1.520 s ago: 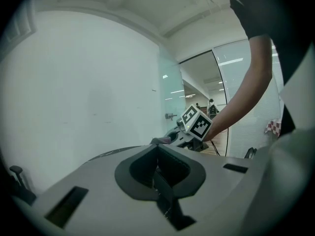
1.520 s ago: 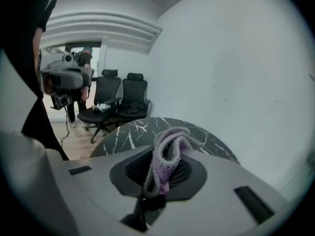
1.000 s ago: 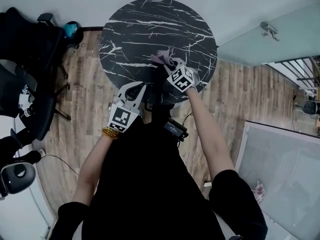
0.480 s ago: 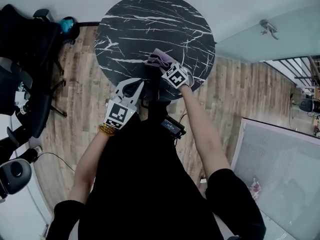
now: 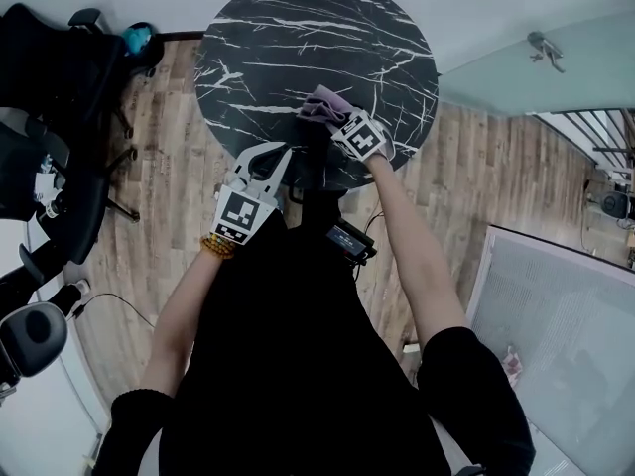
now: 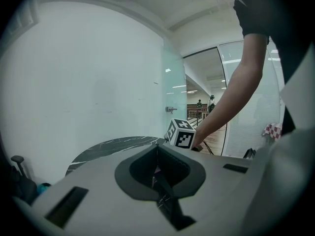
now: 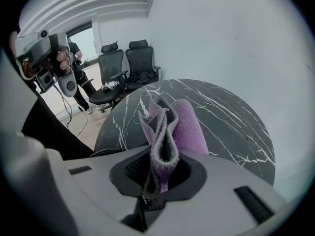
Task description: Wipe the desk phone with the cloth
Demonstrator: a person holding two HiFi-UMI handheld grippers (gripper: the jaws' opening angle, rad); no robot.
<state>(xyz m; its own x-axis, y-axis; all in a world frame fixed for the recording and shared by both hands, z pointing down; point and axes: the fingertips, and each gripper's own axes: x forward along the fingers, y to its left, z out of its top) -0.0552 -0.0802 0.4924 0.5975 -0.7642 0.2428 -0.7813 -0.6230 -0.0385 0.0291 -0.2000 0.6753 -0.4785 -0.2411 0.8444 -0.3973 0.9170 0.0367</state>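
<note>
Left gripper hovers at the 7 o'clock rim of the round black marbled surface, fingers pressed together on nothing. Right gripper, toward 6 o'clock, has its fingers clenched on the bunched purple cloth above the surface.

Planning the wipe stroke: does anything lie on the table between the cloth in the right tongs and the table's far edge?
Nothing visible does. The right tongs grip the purple cloth over the marble table, and nothing shows on its top ahead of the cloth. No desk phone appears in any view.
</note>
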